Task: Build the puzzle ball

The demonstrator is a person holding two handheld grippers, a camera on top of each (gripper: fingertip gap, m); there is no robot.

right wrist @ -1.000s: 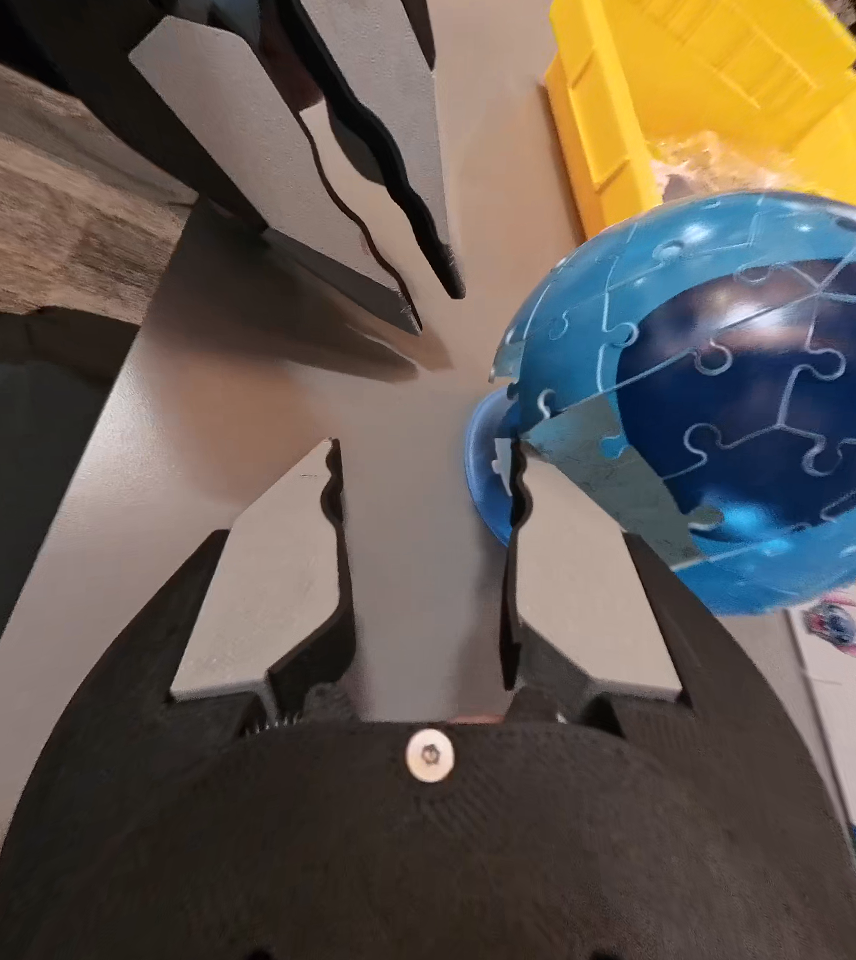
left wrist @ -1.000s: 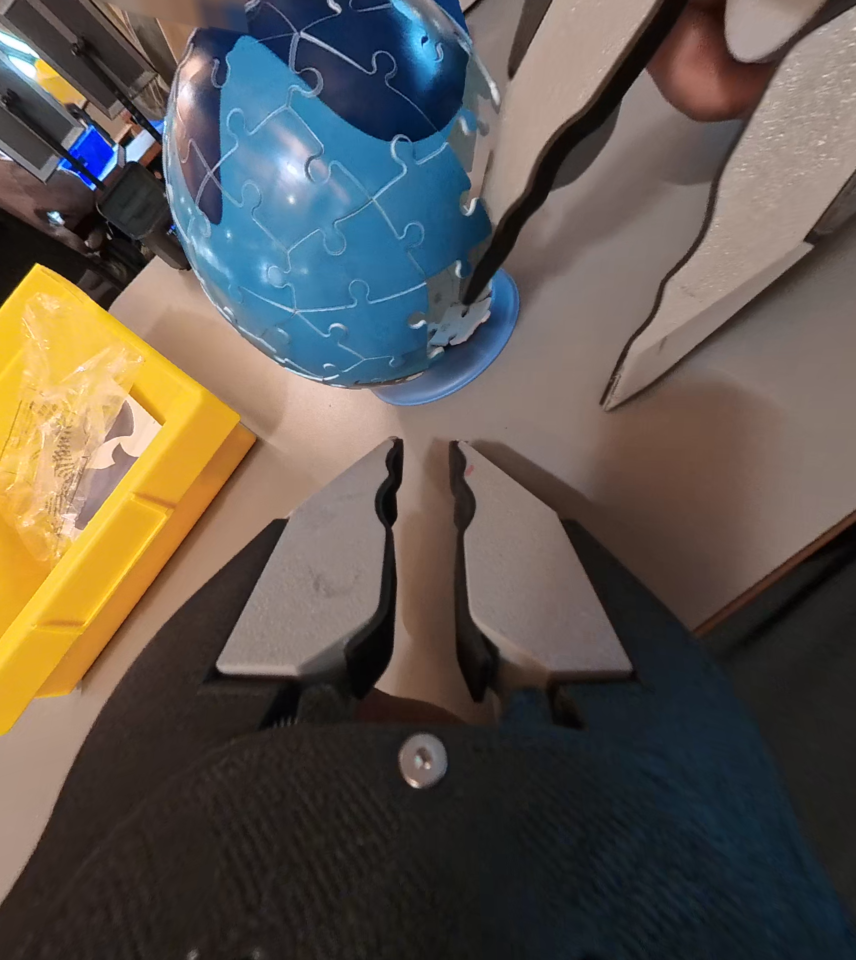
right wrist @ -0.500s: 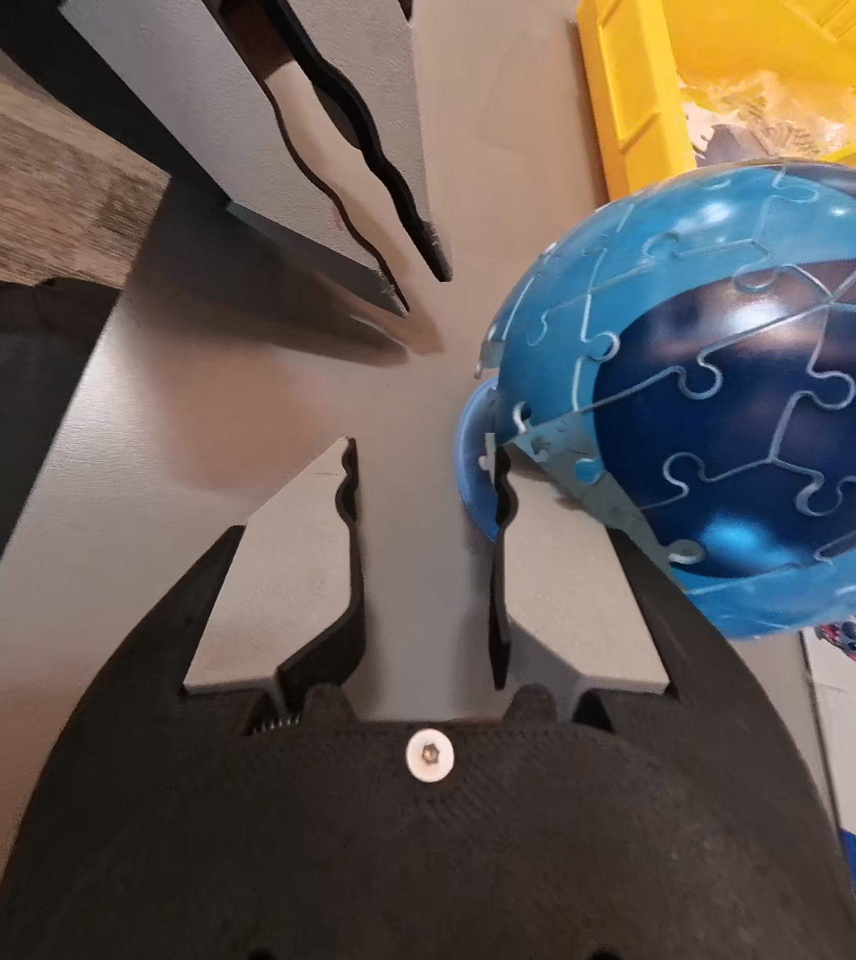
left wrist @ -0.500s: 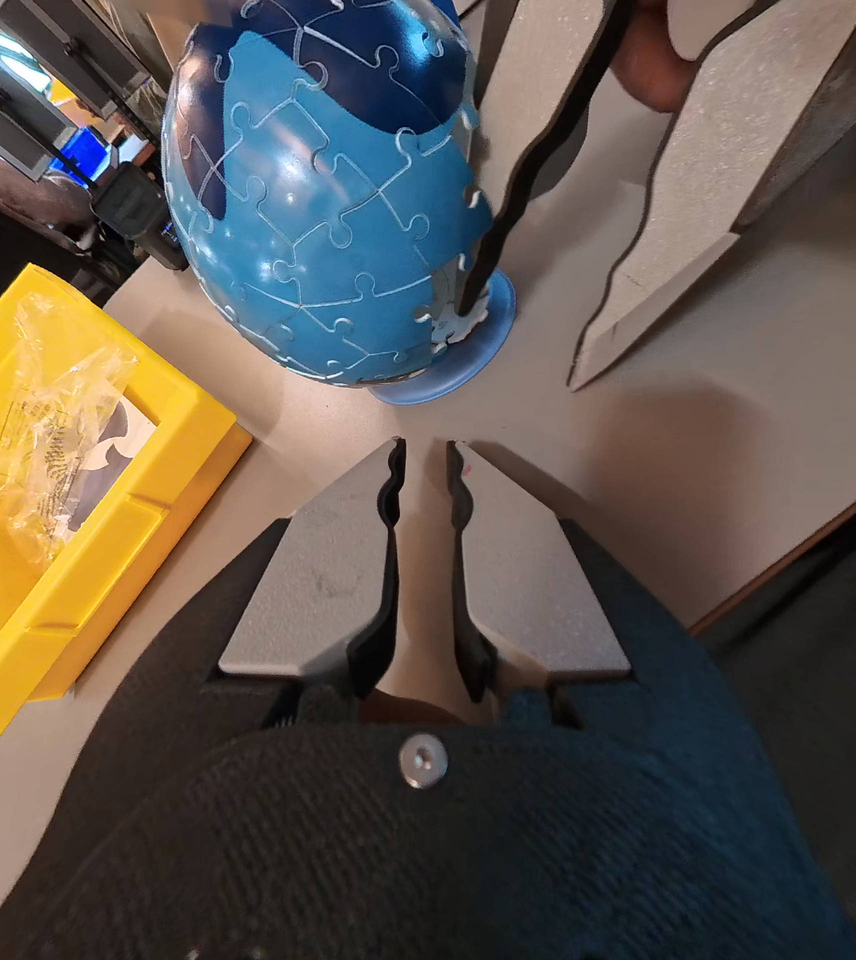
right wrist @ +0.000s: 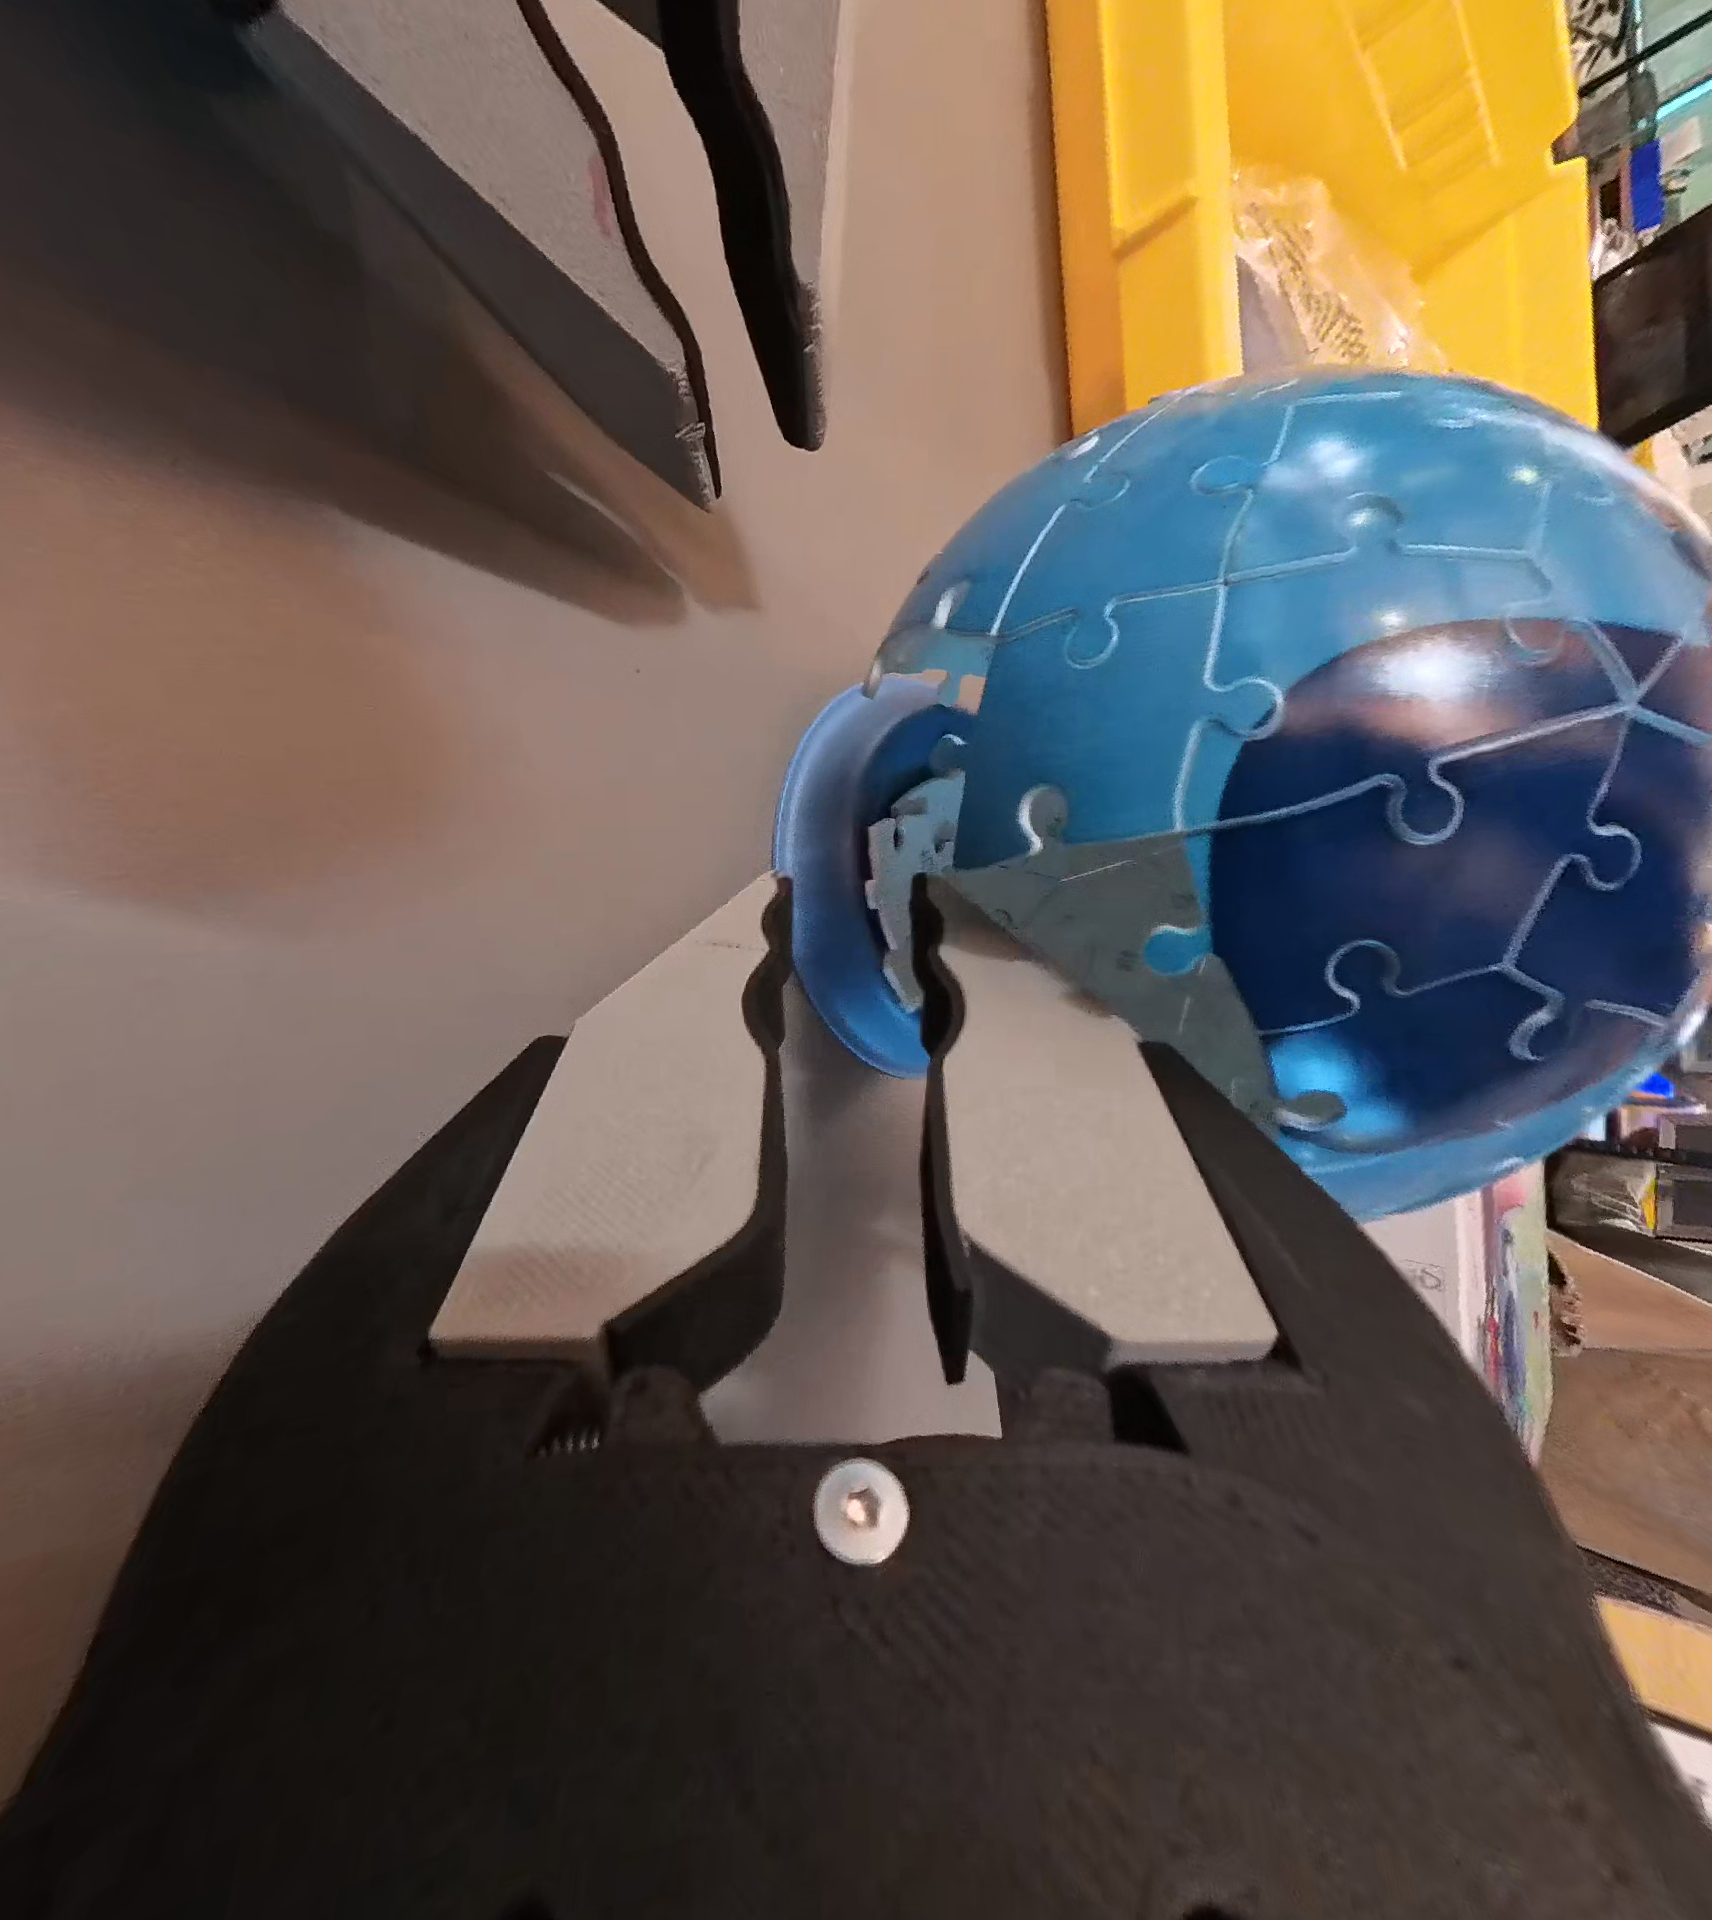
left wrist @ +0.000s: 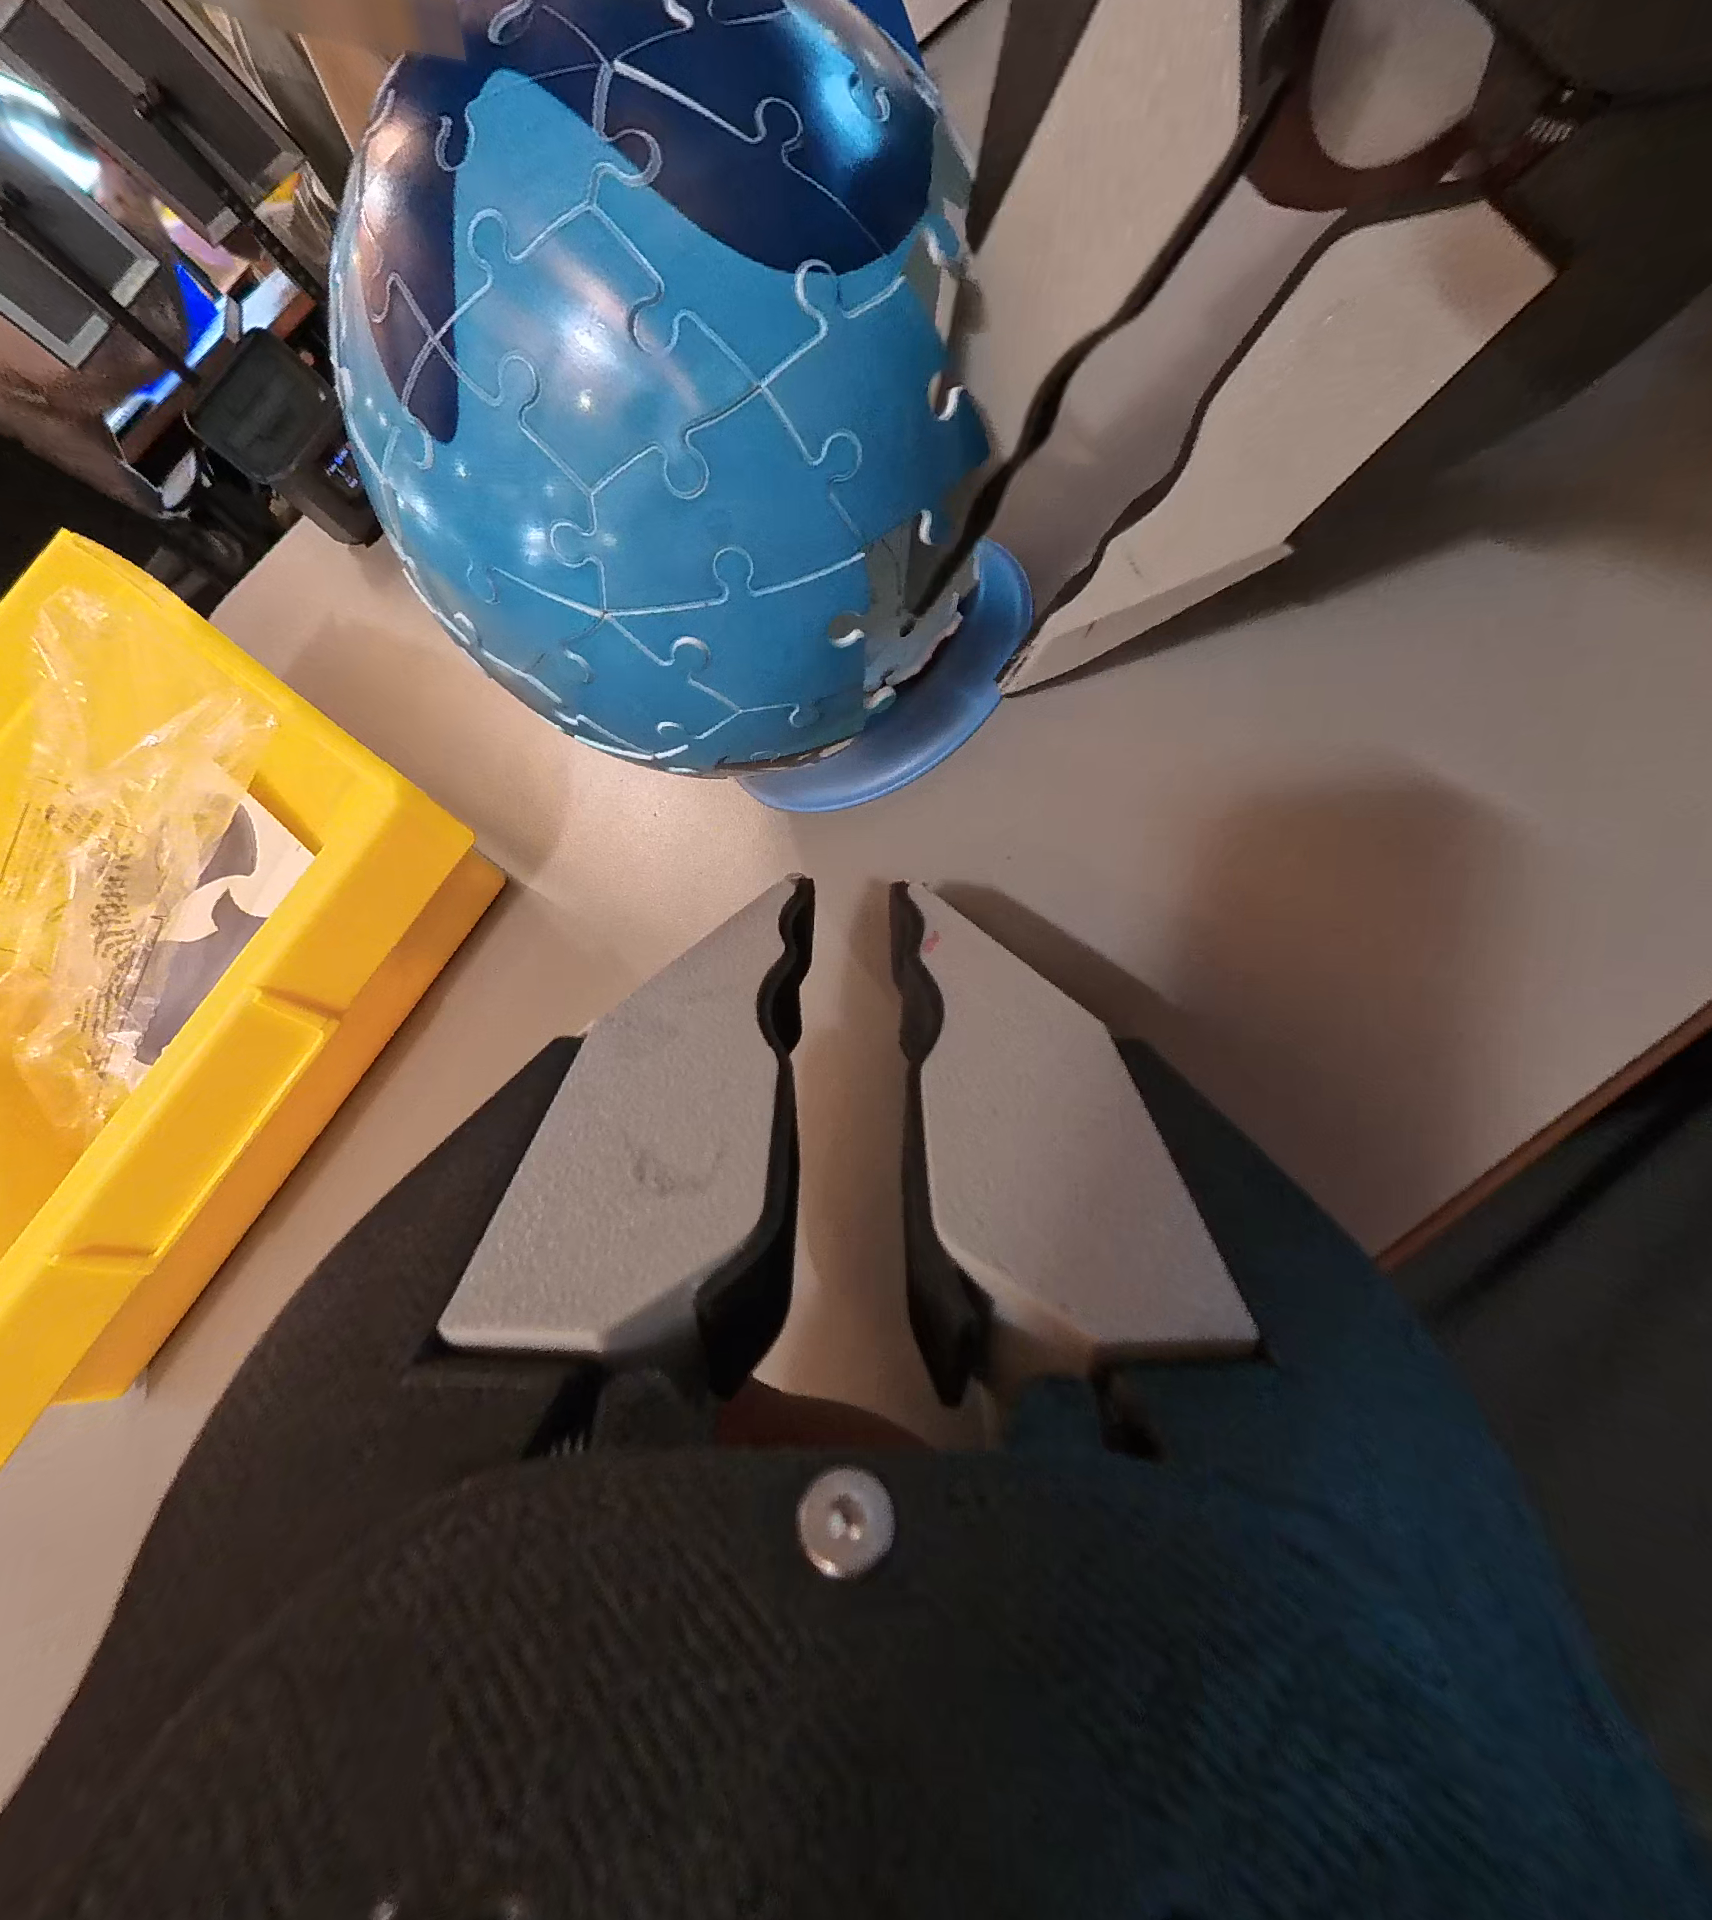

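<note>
The blue puzzle ball (left wrist: 644,416), light and dark blue with an opening low on its side, sits on a blue ring stand (left wrist: 893,758) on the grey table. My left gripper (left wrist: 850,904) is just in front of the stand, with a narrow gap between the jaws and nothing in it. My right gripper (right wrist: 850,894) has one finger in the ball's opening and the other outside the stand (right wrist: 831,935). It pinches the ball's (right wrist: 1351,779) lower edge pieces and the stand rim. The right gripper also shows in the left wrist view (left wrist: 977,649), and the left one in the right wrist view (right wrist: 753,462).
A yellow bin (left wrist: 156,1039) holding a clear plastic bag (left wrist: 104,862) stands left of the ball, and also shows in the right wrist view (right wrist: 1195,208). The table's edge (left wrist: 1610,1091) runs close on the right. Dark equipment stands behind the ball. The left gripper's tips are roughly 7 cm from the right gripper's.
My right gripper has moved in to the ball's base and its jaws have narrowed onto the lower edge and stand rim. My left gripper has stayed in place.
</note>
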